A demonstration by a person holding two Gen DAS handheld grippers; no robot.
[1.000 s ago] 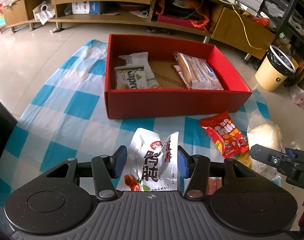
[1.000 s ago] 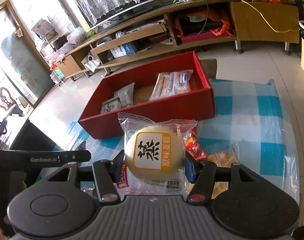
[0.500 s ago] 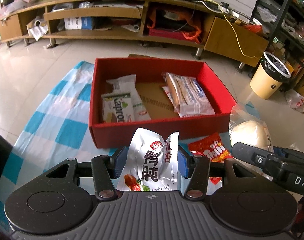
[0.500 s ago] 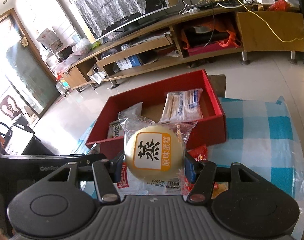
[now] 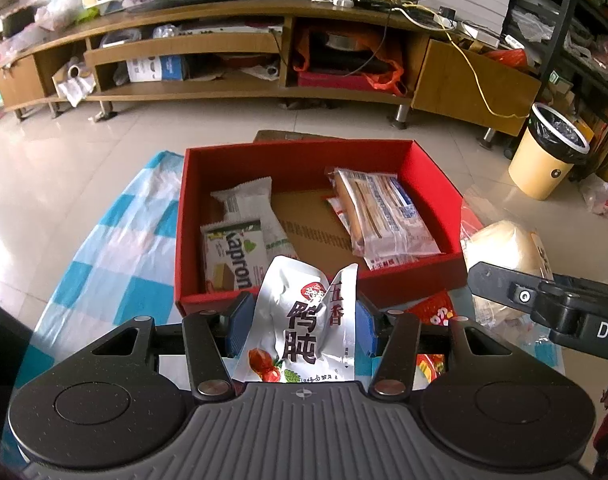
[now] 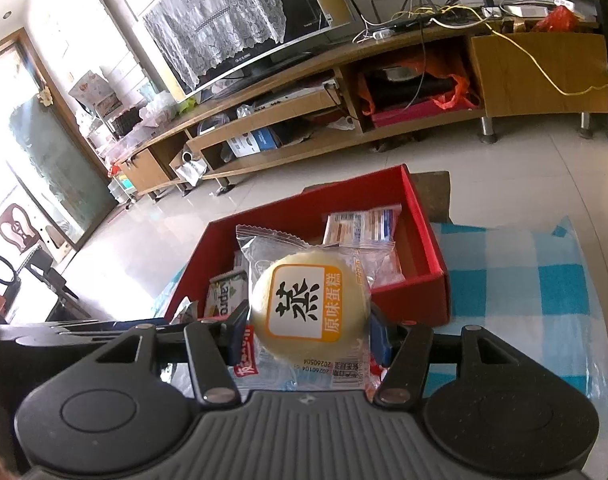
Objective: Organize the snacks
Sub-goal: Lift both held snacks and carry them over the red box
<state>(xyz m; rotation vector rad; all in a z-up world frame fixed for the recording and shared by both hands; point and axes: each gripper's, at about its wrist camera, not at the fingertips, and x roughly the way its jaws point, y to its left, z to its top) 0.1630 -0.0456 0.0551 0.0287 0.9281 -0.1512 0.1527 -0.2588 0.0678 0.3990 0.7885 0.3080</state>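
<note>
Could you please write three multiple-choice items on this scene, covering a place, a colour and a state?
1. Where does the Kapron wafer pack lie?
A. in the box's near left corner
B. on the checked cloth
C. in the bin

2. What colour is the box?
A. blue
B. red
C. green

3. What does the right gripper hold?
A. nothing
B. a can
C. a wrapped steamed cake

Answers: 1 A, it sits against the near and left walls. 2 B, the walls are red. 3 C, the pads clamp its sides.
</note>
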